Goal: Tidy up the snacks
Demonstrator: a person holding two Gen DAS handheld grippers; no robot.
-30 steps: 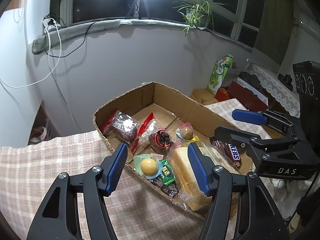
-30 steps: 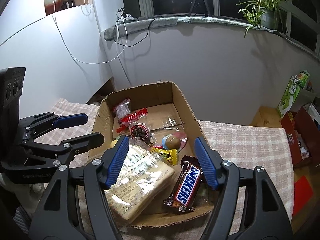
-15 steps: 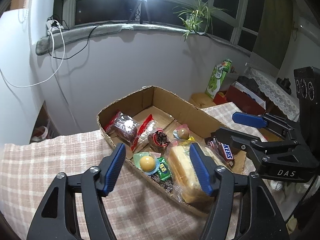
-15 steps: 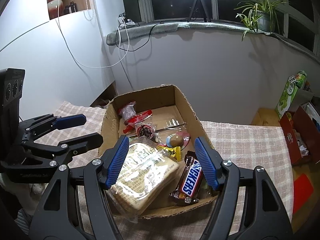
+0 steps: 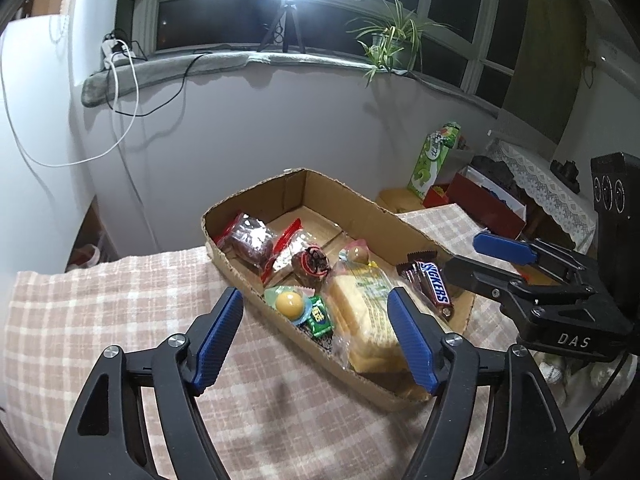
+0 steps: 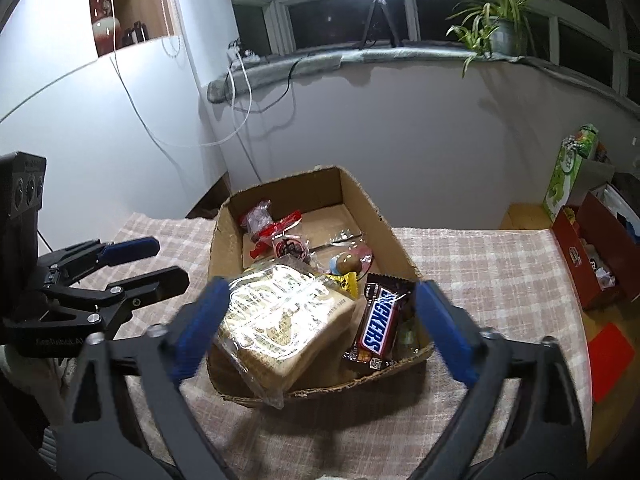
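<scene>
A shallow cardboard box (image 5: 372,208) (image 6: 348,184) sits on the checked tablecloth and holds the snacks. Inside lie a bagged bread loaf (image 5: 372,320) (image 6: 280,316), a Snickers bar (image 5: 434,286) (image 6: 380,324), red-wrapped sweets (image 5: 248,236) (image 6: 260,220), a round dark sweet (image 5: 310,264), an egg-shaped treat (image 5: 290,302) and a green packet (image 5: 320,318). My left gripper (image 5: 316,336) (image 6: 160,260) is open and empty, above the box's left side. My right gripper (image 6: 320,328) (image 5: 472,254) is open and empty, above the box's near end.
The checked tablecloth (image 5: 100,320) (image 6: 480,272) covers the table. A green carton (image 5: 434,156) (image 6: 568,168) and red boxes (image 6: 600,248) stand beyond the table's right edge. A white wall, a windowsill with cables, a plant (image 6: 492,20) and a lamp tripod are behind.
Both grippers have pulled back and risen from the box, which now looks smaller and farther. Both stay open and empty. The snacks have not moved.
</scene>
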